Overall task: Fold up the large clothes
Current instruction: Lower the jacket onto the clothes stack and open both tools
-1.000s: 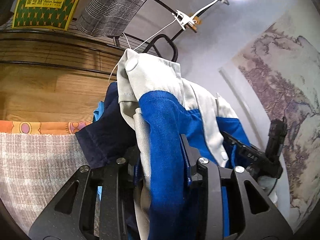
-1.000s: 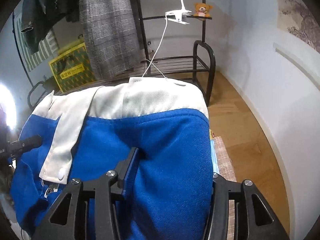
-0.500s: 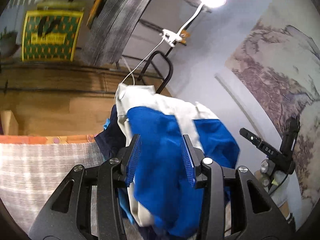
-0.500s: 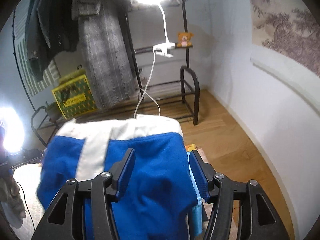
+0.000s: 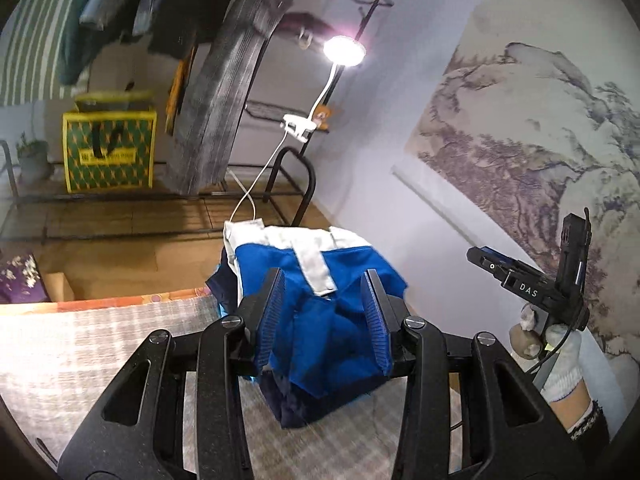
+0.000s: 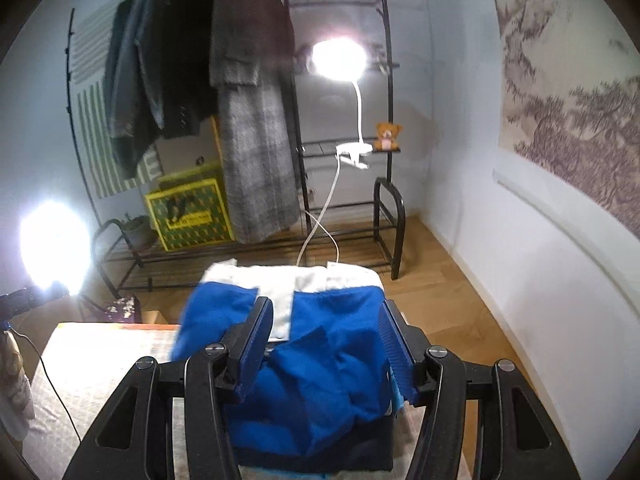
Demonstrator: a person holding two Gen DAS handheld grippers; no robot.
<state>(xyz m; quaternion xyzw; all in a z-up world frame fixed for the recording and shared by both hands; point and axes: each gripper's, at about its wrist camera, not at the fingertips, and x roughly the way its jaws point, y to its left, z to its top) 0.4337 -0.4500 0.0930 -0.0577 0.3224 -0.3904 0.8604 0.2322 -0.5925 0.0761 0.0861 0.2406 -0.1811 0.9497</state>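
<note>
A folded blue and white garment (image 5: 320, 312) lies on top of a stack of folded dark navy and light blue clothes at the far edge of a checked surface (image 5: 100, 344). It also shows in the right wrist view (image 6: 320, 360). My left gripper (image 5: 322, 312) is open, its jaws apart on either side of the garment and a little above it. My right gripper (image 6: 326, 340) is open too, jaws wide over the blue cloth. The right gripper's body (image 5: 560, 280) and gloved hand show at the right of the left wrist view.
A clothes rack (image 6: 248, 120) with hanging coats stands behind, with a yellow-green bag (image 6: 188, 212) on its lower shelf. A clip lamp (image 6: 340, 60) and a teddy bear (image 6: 386, 136) sit on the rack. Wooden floor (image 6: 440, 280) lies beyond; a wall is at the right.
Both grippers have opened and let go of the blue and white garment, then pulled back and up. The garment now rests on the stack.
</note>
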